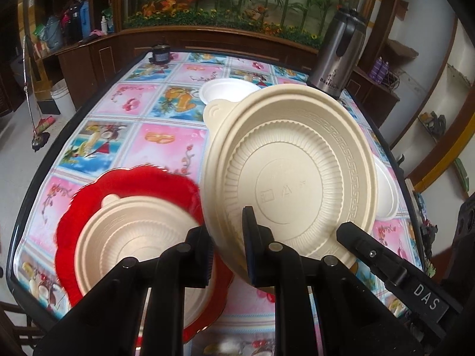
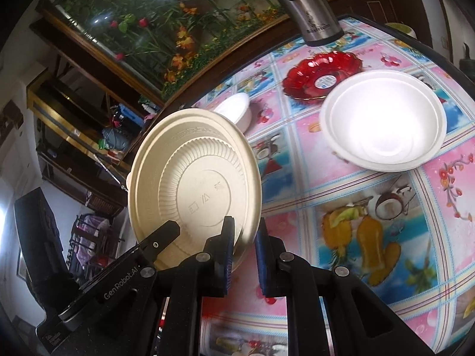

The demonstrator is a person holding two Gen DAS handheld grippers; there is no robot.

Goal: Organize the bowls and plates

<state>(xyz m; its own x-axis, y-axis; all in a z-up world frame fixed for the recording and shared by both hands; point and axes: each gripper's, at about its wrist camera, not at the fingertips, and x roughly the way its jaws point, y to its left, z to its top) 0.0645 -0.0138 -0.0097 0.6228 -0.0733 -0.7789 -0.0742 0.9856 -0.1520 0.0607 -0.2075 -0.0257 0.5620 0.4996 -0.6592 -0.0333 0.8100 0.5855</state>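
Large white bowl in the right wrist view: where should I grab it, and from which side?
With the beige bowl set down, pinch the large white bowl by the near edge of its flared rim, one finger inside, one outside, from above. It sits upright and empty; the red plate crowds its far side, while bare tablecloth lies on the near side.

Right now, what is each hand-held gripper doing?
Left hand-held gripper: shut on the beige bowl's rim.
Right hand-held gripper: shut on the same bowl's rim, opposite side.
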